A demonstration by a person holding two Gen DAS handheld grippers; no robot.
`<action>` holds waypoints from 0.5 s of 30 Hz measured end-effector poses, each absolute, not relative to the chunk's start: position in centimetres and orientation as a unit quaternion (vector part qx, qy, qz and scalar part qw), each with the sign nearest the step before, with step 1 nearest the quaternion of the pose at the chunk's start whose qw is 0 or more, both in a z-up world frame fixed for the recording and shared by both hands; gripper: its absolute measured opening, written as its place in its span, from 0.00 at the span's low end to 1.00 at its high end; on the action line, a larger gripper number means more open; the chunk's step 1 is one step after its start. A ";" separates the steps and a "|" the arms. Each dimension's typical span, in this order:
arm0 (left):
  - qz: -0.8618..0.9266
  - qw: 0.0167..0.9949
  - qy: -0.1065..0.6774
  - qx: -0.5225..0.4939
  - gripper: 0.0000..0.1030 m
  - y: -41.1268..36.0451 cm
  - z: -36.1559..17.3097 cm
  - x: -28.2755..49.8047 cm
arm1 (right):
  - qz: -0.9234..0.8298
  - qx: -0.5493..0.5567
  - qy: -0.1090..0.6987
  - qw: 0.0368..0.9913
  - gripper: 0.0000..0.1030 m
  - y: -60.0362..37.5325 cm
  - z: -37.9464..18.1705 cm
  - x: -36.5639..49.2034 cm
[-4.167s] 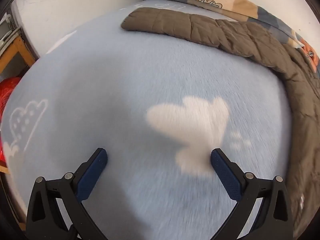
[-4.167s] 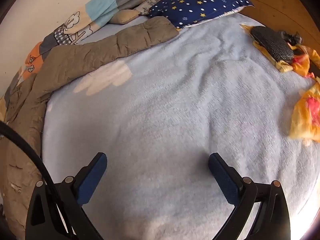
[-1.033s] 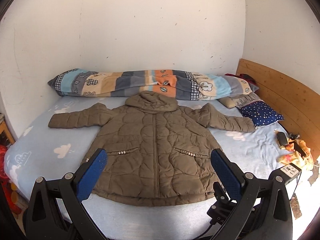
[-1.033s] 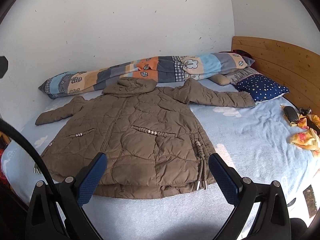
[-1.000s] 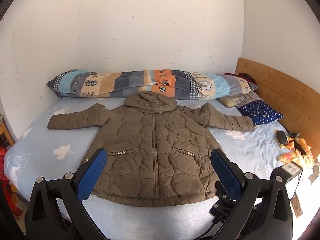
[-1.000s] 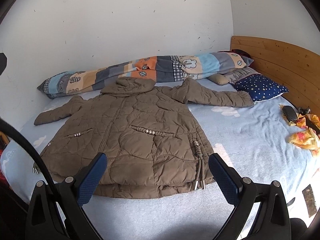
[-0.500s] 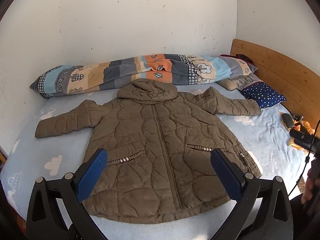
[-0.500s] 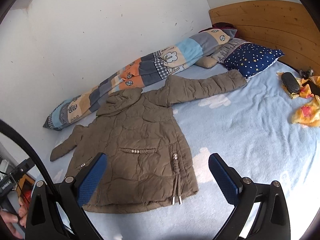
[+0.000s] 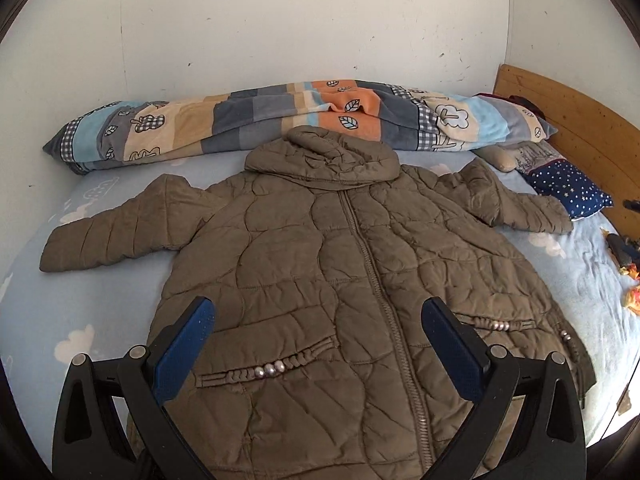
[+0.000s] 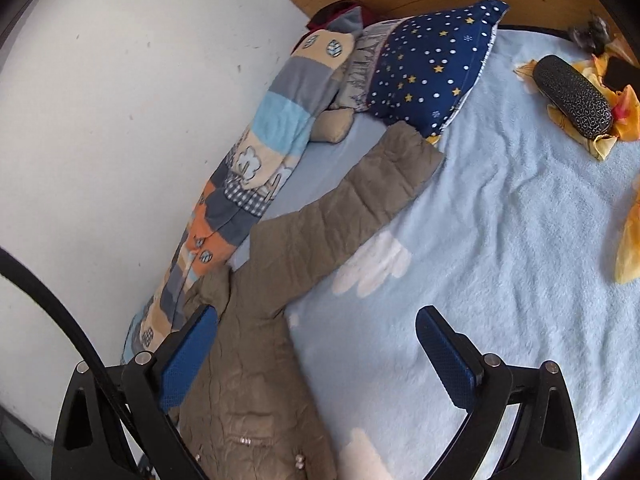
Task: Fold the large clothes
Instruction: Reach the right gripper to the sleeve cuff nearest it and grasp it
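Observation:
A brown quilted hooded jacket [image 9: 344, 272] lies face up and zipped on the light blue bed [image 9: 92, 304], both sleeves spread out sideways. My left gripper [image 9: 318, 312] hovers open above its lower front, nothing between the blue pads. In the right wrist view the jacket's right sleeve [image 10: 340, 220] stretches away toward a star-patterned pillow. My right gripper [image 10: 316, 320] is open above the bed beside that sleeve's armpit, its left finger [image 10: 188, 356] over the jacket body.
A rolled patchwork blanket [image 9: 280, 120] lies along the white wall behind the hood. A navy star pillow [image 10: 432, 64] and wooden headboard [image 9: 580, 128] are at the right. A black glasses case [image 10: 572, 96] rests on yellow-orange cloth near the bed's right side.
Both grippers have moved in closer to the jacket. The left now hangs over its lower front; the right has swung toward the right sleeve. Both stay open.

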State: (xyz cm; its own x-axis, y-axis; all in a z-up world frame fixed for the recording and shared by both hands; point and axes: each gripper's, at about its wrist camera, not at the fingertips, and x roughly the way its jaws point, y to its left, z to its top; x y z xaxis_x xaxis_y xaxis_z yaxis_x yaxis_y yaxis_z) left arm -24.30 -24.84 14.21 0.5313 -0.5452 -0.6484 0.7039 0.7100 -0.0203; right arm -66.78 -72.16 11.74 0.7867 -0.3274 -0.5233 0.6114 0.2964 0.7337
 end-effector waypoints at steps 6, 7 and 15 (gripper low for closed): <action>-0.355 0.866 0.335 0.110 1.00 -24.4 13.3 -22.2 | -0.318 0.555 0.119 0.759 0.89 -80.3 7.3 -64.3; -0.352 0.868 0.335 0.104 1.00 -24.2 13.2 -21.9 | -0.326 0.558 0.117 0.754 0.87 -81.5 6.6 -63.8; -0.335 0.878 0.339 0.047 1.00 -22.2 13.9 -19.7 | -0.363 0.574 0.127 0.723 0.65 -88.4 1.6 -62.2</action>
State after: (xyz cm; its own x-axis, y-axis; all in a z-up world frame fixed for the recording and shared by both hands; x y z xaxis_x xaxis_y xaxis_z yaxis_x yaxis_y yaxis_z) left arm -19.72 -22.24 13.86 0.5464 -0.5563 -0.6261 0.6199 0.7713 -0.1444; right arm -62.16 -88.43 1.57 0.7038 -0.3800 -0.6002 0.6706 0.0767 0.7378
